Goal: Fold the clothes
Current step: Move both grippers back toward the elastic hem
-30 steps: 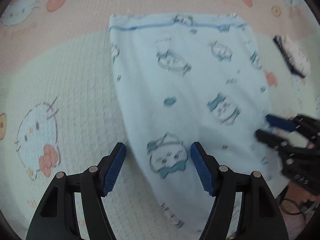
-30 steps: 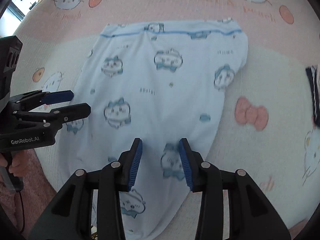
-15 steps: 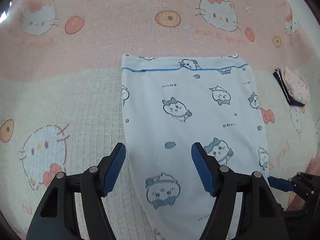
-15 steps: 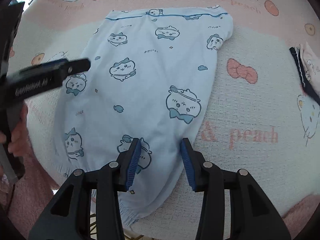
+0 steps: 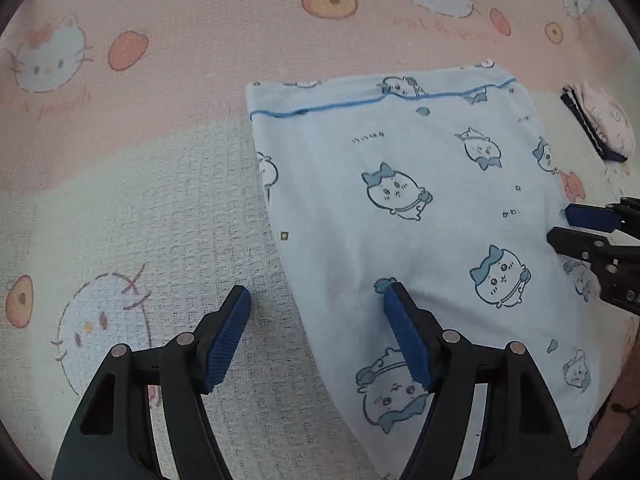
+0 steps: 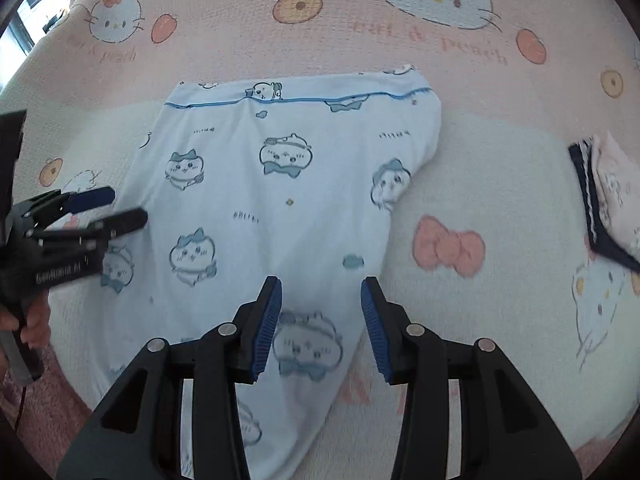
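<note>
Our left tool point(image 5: 316, 320) hangs released, its blue pads spread wide, with nothing between them but the left border of the pale blue garment point(image 5: 400, 200) and bare bedspread point(image 5: 160, 208). One pad sits over the cloth, the other over the waffle weave beside it, so we straddle that edge. Our right tool point(image 6: 321, 312) is half parted and empty too, poised above the narrow near end of the garment, a printed cartoon face showing in the gap.

The garment lies flat on the bed, its piped hem at the far side, its tapering end running towards us and seemingly off the bed's near edge. It looks already doubled lengthwise, so we judge the next fold brings this near end up to the hem.

To do it well, we want both tools biting the same end at matching height, each taking every layer, not just the top one. The left should shift inward so both pads meet cloth. Then we lift together, carry over evenly and lay edge to edge.

The cloth looks soft and limp, so a lopsided pull would probably skew it. The folded pink and navy piece point(image 6: 608, 196) lies well apart on the right, out of our way.
</note>
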The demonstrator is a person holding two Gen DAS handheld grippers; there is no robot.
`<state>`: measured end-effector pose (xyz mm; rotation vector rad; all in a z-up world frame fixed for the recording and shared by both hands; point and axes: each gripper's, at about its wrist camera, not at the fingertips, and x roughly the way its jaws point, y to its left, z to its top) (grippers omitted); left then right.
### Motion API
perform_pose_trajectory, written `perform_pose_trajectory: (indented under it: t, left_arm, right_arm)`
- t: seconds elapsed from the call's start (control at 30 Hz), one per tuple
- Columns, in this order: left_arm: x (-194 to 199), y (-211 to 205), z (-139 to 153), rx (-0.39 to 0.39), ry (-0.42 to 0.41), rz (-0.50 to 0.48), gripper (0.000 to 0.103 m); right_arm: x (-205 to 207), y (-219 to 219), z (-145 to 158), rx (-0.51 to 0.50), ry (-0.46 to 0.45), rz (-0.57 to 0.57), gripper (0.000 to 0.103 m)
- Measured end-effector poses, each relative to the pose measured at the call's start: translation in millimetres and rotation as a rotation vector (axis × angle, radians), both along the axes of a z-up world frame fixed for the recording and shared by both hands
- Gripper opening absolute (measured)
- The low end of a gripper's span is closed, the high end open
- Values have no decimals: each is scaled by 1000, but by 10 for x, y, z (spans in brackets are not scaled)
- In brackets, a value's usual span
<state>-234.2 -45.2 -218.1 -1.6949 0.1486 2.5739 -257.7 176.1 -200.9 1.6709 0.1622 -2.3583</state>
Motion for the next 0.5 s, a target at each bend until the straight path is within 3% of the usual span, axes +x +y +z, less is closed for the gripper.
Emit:
perform_pose_trajectory:
  t: [0.13, 0.33, 0.4, 0.43, 0.5]
  left_arm:
    - [13, -270, 36, 14, -17, 127, 73]
    - [-161, 51, 99, 33, 66, 0, 73]
    - [-239, 148, 14, -14, 34, -32, 73]
    - [-266, 148, -62, -90, 8, -21, 73]
    - [-111, -67, -71, -83, 10, 23, 73]
  right_arm:
    - [-45, 144, -31, 46, -19, -20, 47]
    - [-121, 223, 63, 5, 30, -46, 48]
    - [-227, 89, 26, -4, 38, -20, 49]
    - [-265, 18, -42, 19, 25, 2, 49]
    - [-269, 5, -115, 85, 16, 19, 53]
